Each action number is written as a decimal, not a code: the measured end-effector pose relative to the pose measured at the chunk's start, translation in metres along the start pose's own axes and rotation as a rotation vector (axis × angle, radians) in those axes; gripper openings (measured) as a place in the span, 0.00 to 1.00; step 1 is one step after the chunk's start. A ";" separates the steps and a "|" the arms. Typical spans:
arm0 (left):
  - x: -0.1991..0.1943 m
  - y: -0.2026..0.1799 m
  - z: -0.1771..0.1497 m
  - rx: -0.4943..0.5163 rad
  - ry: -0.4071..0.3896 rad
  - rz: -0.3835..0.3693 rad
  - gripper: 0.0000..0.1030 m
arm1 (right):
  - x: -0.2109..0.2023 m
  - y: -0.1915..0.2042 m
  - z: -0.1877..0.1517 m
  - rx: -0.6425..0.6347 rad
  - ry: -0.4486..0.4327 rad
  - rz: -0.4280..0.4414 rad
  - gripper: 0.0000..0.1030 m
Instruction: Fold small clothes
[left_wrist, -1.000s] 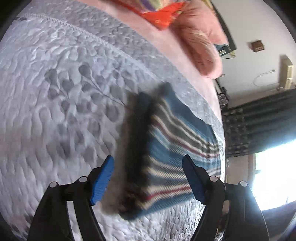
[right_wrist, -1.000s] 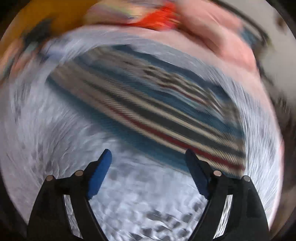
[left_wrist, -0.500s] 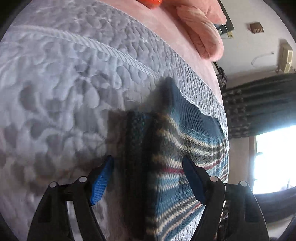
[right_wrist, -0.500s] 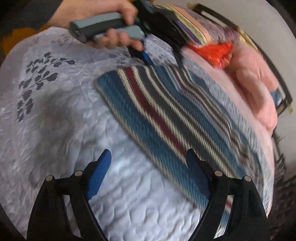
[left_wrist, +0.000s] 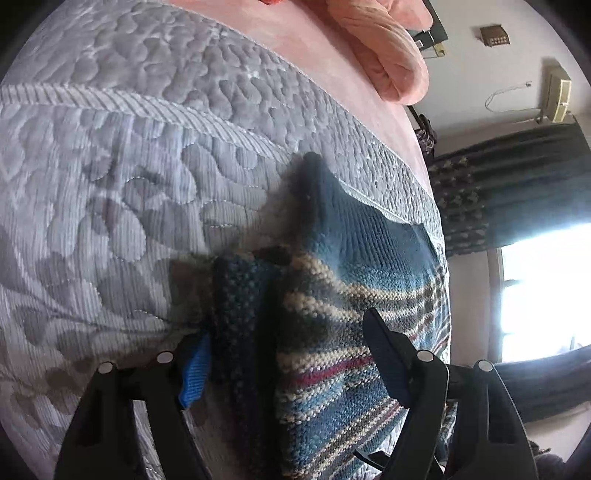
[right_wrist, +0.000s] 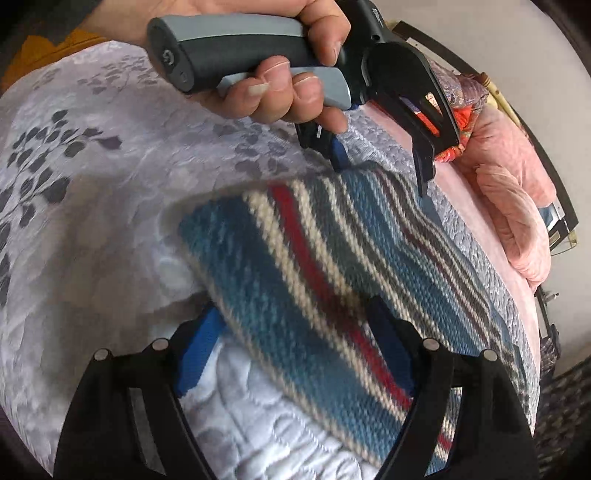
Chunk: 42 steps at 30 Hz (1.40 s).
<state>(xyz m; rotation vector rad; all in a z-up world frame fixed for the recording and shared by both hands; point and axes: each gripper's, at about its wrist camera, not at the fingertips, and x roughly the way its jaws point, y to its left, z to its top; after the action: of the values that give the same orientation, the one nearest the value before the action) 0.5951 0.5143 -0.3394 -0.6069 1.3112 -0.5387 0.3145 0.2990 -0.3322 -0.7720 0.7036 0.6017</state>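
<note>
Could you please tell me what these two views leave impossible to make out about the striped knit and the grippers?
- Left wrist view: the striped knit runs off the bottom edge.
- Right wrist view: motion blur smears the knit under the right gripper.
- Right wrist view: the left gripper's fingertips sink into the knit; contact unclear.

You have almost nothing to read here. The one sign you can make out is a small power symbol, a circle with a stroke, on the butt end of the grey handle (right_wrist: 236, 55) that the hand (right_wrist: 280, 74) grips in the right wrist view. Just past that hand, further along the same tool, there is a short line of pale print on the black body (right_wrist: 376, 16), but it is too small for you to read. The left wrist view shows you no text, label, brand or number at all.
</note>
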 end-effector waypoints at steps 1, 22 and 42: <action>0.002 0.000 0.001 0.003 0.003 0.006 0.72 | 0.001 0.001 0.003 0.004 -0.006 -0.007 0.76; 0.021 -0.001 0.022 -0.012 0.028 0.076 0.43 | 0.019 0.003 0.035 0.086 -0.031 -0.027 0.58; 0.025 -0.029 0.037 -0.023 0.051 0.158 0.25 | 0.009 -0.021 0.042 0.188 -0.029 0.012 0.23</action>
<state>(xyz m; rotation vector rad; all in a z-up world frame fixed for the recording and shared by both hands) 0.6350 0.4799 -0.3320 -0.5063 1.4023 -0.4118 0.3490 0.3219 -0.3093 -0.5842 0.7269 0.5478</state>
